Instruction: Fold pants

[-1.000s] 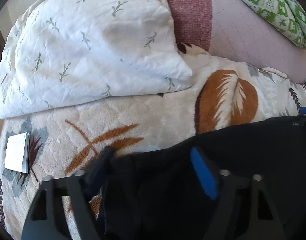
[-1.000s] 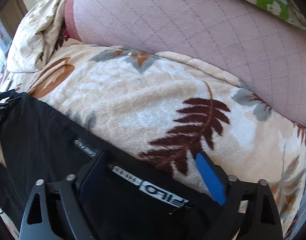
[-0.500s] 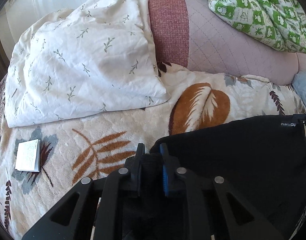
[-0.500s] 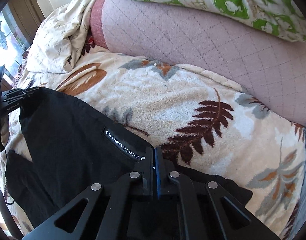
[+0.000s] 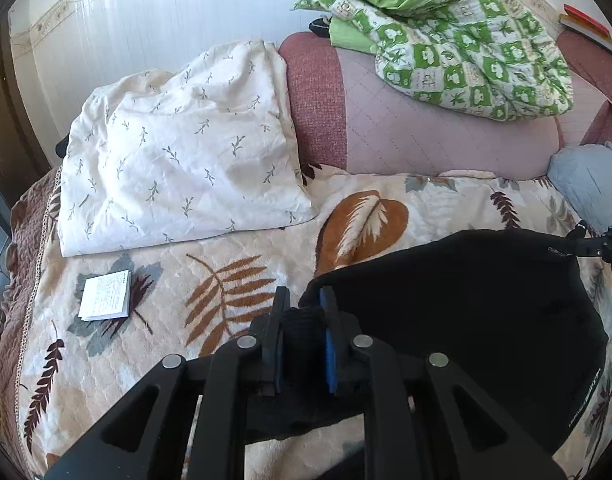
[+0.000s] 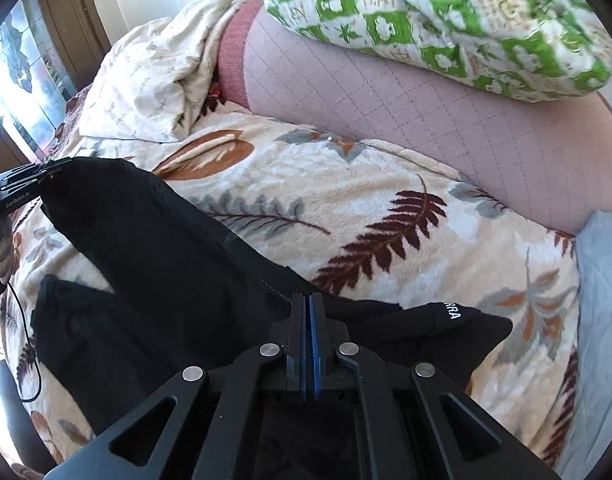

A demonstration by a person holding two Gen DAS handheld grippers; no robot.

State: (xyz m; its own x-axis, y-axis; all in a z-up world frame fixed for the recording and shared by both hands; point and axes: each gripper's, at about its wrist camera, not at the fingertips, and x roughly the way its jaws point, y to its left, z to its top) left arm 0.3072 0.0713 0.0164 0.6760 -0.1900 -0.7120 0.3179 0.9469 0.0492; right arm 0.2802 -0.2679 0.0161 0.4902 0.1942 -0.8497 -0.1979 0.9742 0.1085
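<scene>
On the leaf-print bed blanket (image 5: 241,248), black pants (image 5: 466,300) partly lifted, stretched between both grippers. Left gripper (image 5: 303,332): jaws just closed, clamped on a bunched waistband fold. Right gripper (image 6: 307,336): jaws pressed together on the pants' thin edge. Far left, white pillow (image 5: 177,156); near it, a small booklet (image 5: 105,295).

"RRA" on black pants (image 6: 452,314); "GenRobot.AI" on left tongs (image 6: 33,178)

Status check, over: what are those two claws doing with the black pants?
Left gripper shut on black pants. Right gripper shut on them too. Pants partly lifted off the blanket. Nothing in the way.
</scene>
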